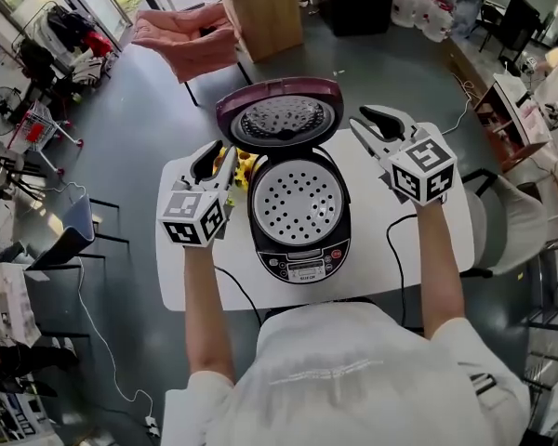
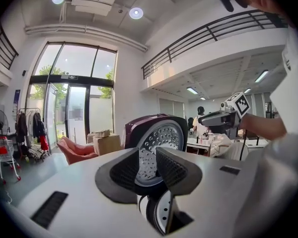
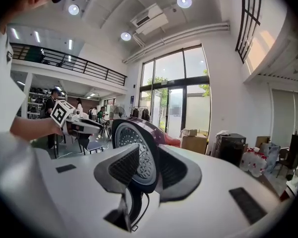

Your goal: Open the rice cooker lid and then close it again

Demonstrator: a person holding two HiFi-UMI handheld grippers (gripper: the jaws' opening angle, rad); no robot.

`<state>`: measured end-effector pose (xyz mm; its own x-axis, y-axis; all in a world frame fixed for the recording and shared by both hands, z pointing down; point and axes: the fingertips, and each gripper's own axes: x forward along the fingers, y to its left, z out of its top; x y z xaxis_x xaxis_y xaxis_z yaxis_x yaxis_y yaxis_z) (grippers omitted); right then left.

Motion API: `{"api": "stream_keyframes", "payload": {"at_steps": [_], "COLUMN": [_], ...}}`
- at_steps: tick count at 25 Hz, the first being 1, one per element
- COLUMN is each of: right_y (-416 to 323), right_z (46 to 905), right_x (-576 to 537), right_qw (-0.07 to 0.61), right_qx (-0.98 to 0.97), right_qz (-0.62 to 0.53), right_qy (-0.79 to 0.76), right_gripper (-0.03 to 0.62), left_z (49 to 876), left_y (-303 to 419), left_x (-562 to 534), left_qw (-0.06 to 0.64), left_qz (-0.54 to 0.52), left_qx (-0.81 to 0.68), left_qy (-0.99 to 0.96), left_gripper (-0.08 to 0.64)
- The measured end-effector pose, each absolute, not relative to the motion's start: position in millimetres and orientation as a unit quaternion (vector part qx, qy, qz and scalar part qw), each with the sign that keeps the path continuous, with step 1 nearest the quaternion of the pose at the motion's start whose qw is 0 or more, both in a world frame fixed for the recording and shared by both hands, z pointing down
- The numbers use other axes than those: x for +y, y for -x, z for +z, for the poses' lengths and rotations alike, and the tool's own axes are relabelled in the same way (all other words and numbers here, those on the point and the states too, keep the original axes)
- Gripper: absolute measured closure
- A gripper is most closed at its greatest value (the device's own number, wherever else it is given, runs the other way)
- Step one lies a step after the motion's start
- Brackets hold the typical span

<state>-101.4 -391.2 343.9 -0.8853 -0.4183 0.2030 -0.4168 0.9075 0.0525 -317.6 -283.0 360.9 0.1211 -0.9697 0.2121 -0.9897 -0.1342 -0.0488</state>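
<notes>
Rice cooker [image 1: 302, 260], glossy black with a silver control panel, sits on a round-cornered white table [image 1: 446, 240]. Its domed maroon lid [image 1: 279, 110] stands open at the back, showing a perforated metal liner. A pale round steamer tray [image 1: 296, 203], dotted with holes, lies flat inside the pot. The left gripper [image 1: 214, 154] and right gripper [image 1: 363, 124] flank the cooker, their ribbed dark pads slightly apart with nothing between them.
</notes>
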Motion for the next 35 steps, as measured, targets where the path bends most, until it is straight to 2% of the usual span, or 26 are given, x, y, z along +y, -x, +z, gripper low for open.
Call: {"api": "stream_keyframes", "payload": {"at_steps": [12, 19, 35], "right_y": [138.4, 146.2, 144.3], "right_z": [348.6, 357.6, 360.0], "right_x": [-419.1, -431.8, -420.9], "right_qw": [0.132, 0.16, 0.164], "right_qx": [-0.967, -0.964, -0.966], "right_qz": [0.002, 0.003, -0.007], "right_qy": [-0.217, -0.214, -0.202], "right_gripper": [0.39, 0.374, 0.376], "left_z": [359.3, 367.5, 368.4], "left_y": [343.1, 343.2, 330.1], "left_x": [-323.3, -342.3, -339.6], "left_qw": [0.032, 0.043, 0.047], "left_qz": [0.142, 0.145, 0.125], "left_qx": [-0.547, -0.517, -0.501], "left_qy": [-0.824, -0.843, -0.855], "left_gripper": [0.336, 0.331, 0.331]}}
